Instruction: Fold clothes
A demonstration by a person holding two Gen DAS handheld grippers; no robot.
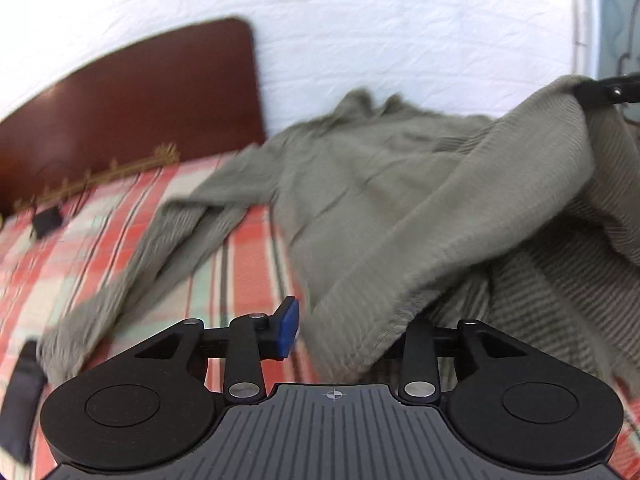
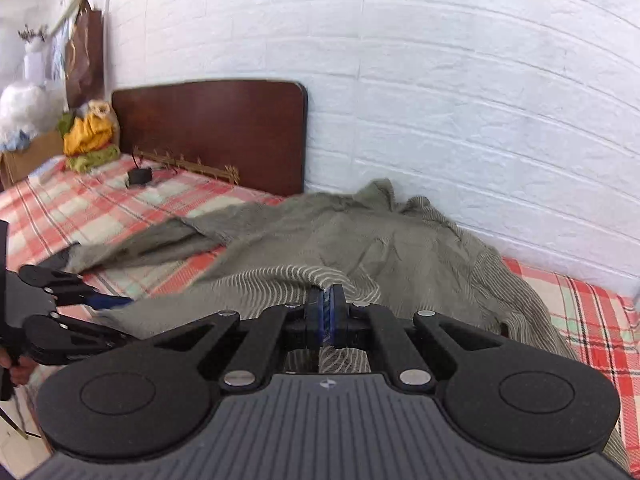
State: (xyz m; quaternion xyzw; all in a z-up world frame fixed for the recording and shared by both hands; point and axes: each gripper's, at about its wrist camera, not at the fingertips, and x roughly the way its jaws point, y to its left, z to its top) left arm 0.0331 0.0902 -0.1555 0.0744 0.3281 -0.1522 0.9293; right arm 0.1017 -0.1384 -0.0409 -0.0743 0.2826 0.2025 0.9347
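The left gripper (image 1: 344, 332) stands about half spread, the hem of the grey-green sweater (image 1: 360, 184) draped over its right finger and seemingly lying between the pads, though the blur hides any contact. The right gripper (image 2: 328, 312) is pressed together on a ribbed fold of the sweater, which spreads ahead across the plaid bedsheet (image 2: 100, 208) towards the white brick wall (image 2: 440, 100).

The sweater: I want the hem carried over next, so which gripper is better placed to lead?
Probably right: the right gripper is shut on the sweater hem. The left gripper is open, cloth draped over one side, unpinched.
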